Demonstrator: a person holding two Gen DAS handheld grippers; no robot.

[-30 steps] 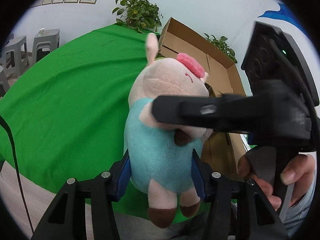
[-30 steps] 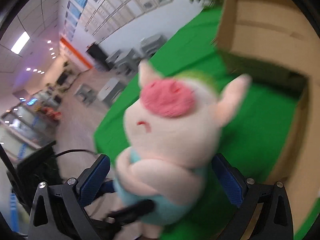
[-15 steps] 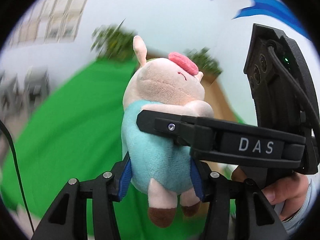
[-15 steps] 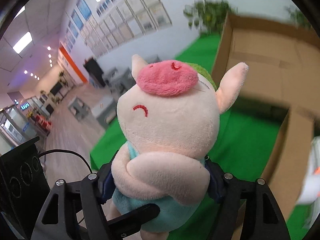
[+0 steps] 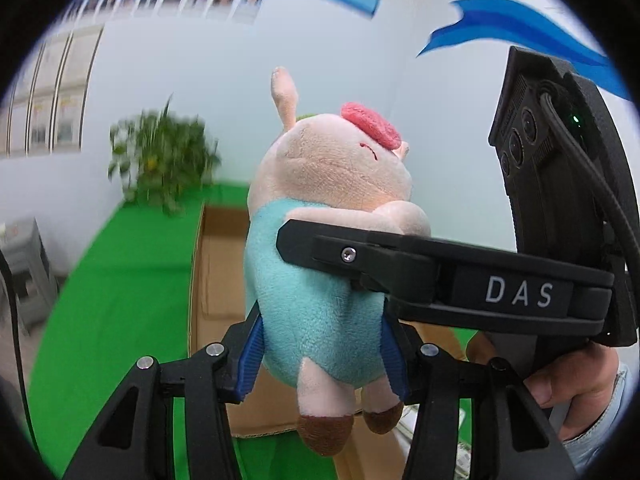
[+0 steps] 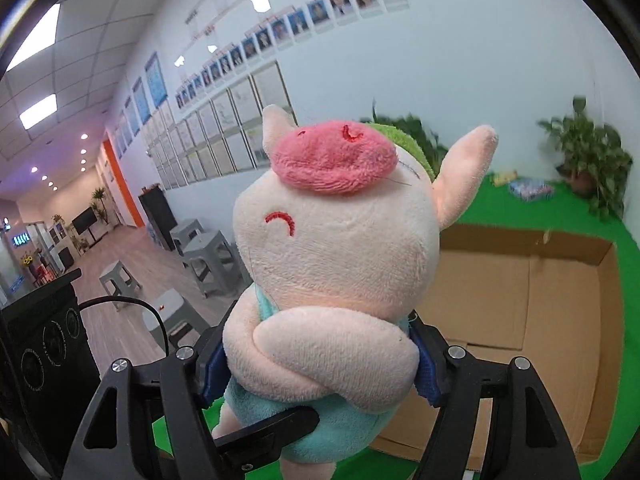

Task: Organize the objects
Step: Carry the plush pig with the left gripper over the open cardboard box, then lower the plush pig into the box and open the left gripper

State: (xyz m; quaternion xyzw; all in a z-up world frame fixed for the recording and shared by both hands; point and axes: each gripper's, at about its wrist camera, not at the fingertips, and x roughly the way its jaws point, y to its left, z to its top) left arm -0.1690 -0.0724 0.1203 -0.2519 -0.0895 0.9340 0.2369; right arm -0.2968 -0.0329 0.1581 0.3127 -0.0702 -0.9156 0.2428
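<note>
Plush pig [image 5: 320, 280] btwn both tools

Left gripper [image 5: 320, 356] and right gripper [image 6: 318, 364], jaws both clamped on the plush pig [image 5: 320, 280], crossing.

White wall [image 6: 460, 60], grey stools [image 6: 208, 256], perhaps wooden floor [image 6: 132, 256].

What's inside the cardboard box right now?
In the right wrist view the cardboard box shows only bare brown floor and walls where visible. The plush pig, clamped by both grippers, hides the box's left part.
</note>
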